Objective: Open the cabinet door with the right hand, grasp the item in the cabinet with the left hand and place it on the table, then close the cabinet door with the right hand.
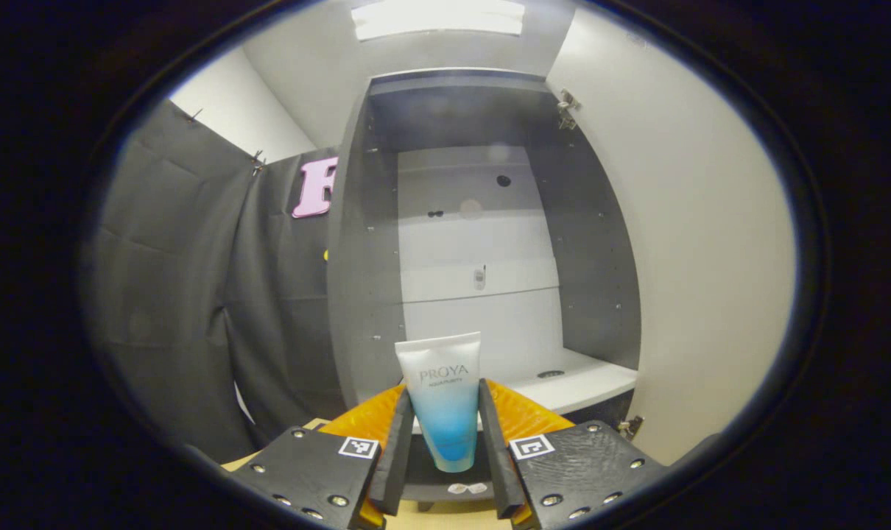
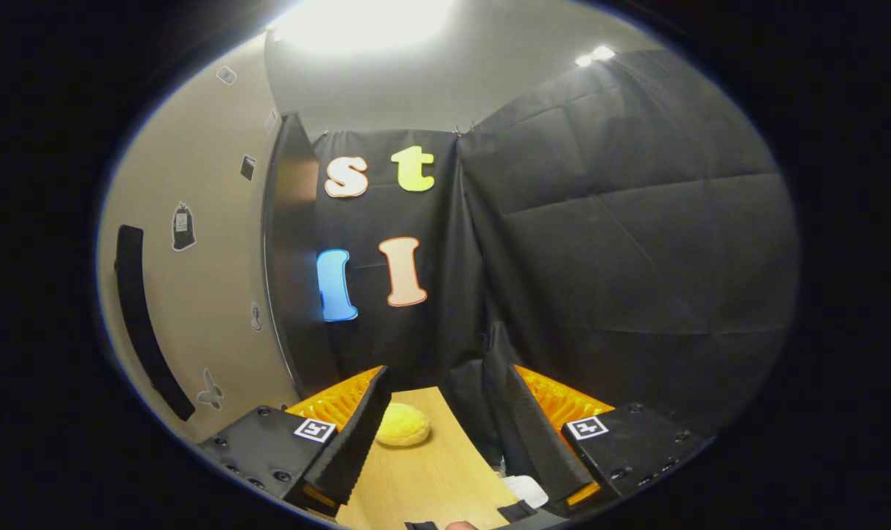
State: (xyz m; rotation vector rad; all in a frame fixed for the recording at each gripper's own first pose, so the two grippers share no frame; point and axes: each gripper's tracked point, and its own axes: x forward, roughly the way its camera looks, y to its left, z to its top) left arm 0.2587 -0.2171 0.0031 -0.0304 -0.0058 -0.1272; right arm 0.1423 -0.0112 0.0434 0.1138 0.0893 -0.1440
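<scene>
In the left gripper view, the left gripper (image 1: 443, 430) is clamped on a cosmetic tube (image 1: 442, 401), white at the top and fading to blue toward its cap end, held upright with the cap pointing down between the two fingers. The tube hangs in front of the open cabinet (image 1: 482, 243), just outside its white bottom shelf (image 1: 571, 383), with the cabinet door (image 1: 681, 258) swung wide to the right and a strip of the wooden table (image 1: 445, 511) below. In the right gripper view, the right gripper (image 2: 445, 434) has its fingers apart and empty, above the wooden table (image 2: 431, 471), where a yellow round object (image 2: 403, 427) lies near the far edge; the door's outer face with its dark bar handle (image 2: 145, 324) stands to the left. The placing step looks to be in hand. The likely risks: the smooth tapered tube may slip or twist in the grip on the way down, it may topple if set on its narrow cap, and the open door could be clipped when the right gripper reaches for the handle.
</scene>
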